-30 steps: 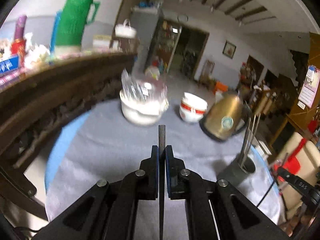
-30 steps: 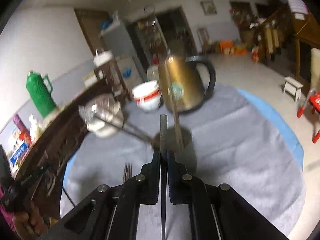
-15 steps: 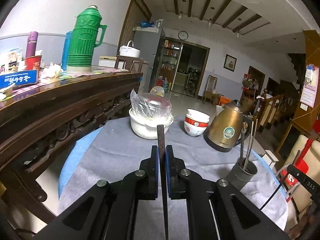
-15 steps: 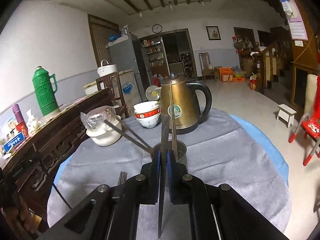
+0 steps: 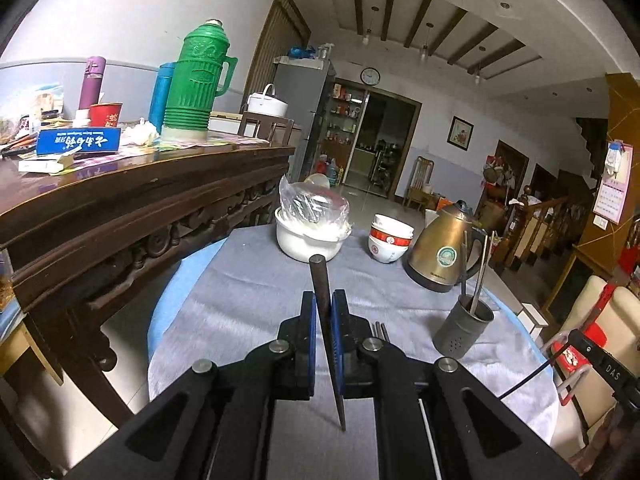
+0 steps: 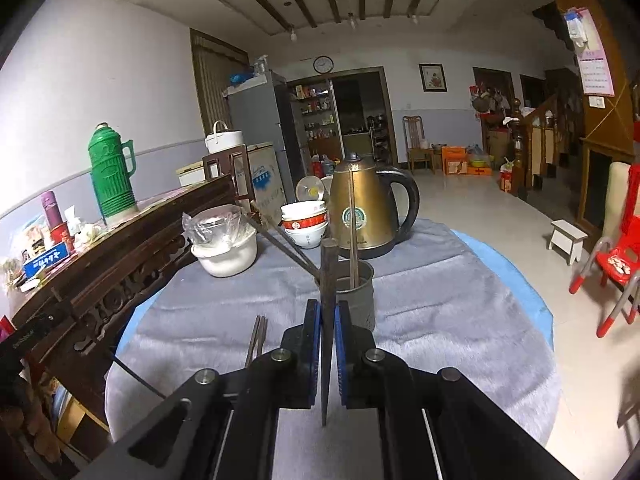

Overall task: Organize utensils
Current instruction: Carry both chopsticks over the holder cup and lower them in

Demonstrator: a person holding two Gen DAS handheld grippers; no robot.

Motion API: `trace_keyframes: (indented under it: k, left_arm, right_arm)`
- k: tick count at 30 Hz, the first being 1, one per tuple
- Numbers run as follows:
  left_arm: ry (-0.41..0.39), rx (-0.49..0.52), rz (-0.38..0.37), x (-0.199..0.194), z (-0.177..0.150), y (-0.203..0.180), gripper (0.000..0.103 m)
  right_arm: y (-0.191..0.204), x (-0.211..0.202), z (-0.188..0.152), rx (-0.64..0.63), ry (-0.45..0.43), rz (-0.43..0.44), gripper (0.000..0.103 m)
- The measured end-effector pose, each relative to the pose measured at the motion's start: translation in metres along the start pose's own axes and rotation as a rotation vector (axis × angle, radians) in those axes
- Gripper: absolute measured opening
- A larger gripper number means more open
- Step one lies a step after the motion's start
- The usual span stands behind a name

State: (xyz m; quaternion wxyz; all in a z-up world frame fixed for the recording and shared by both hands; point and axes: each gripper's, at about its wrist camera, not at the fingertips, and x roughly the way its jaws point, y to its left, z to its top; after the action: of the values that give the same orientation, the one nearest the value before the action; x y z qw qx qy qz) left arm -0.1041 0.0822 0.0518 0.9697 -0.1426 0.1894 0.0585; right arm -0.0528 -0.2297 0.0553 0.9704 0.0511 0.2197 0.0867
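Note:
My left gripper (image 5: 323, 300) is shut on a dark chopstick (image 5: 322, 284) that sticks up between its blue pads, above the grey cloth. My right gripper (image 6: 327, 308) is shut on another dark chopstick (image 6: 329, 268), just in front of the grey metal utensil holder (image 6: 358, 300). The holder stands upright with several chopsticks leaning in it; it also shows in the left wrist view (image 5: 464, 330) to the right. A loose pair of chopsticks (image 6: 256, 338) lies on the cloth left of the right gripper, and shows in the left wrist view (image 5: 380, 330).
On the round table with the grey cloth (image 6: 440, 300) stand a gold kettle (image 6: 360, 212), stacked bowls (image 6: 304, 224) and a white pot with a plastic bag (image 6: 224, 248). A dark wooden sideboard (image 5: 120, 208) with a green thermos (image 5: 196, 84) runs along the left. A red chair (image 6: 616, 256) stands right.
Both cameras have tilted up and steadied from a blurred downward view; the table now lies lower in both views. Each gripper still holds its chopstick.

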Motion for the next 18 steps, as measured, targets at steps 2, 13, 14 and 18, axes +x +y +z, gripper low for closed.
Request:
trace_keyframes:
  k: [2,13,14,18]
  left_arm:
    - [0.002,0.004,0.003,-0.004,-0.002,-0.002,0.008]
    - [0.069,0.028,0.021,-0.002,0.006,-0.025,0.007]
    - [0.077,0.032,0.023,0.000,0.007,-0.027,0.007]
    - [0.103,0.031,0.021,0.006,0.012,-0.033,0.007]
  right_arm:
    - [0.001,-0.004,-0.003,-0.002,-0.002,-0.002,0.008]
    - [0.000,-0.008,-0.004,0.007,-0.010,-0.001,0.008]
    - [0.000,-0.009,-0.003,0.008,-0.013,0.000,0.008]
    - [0.000,-0.013,0.000,0.013,-0.028,-0.001,0.008]
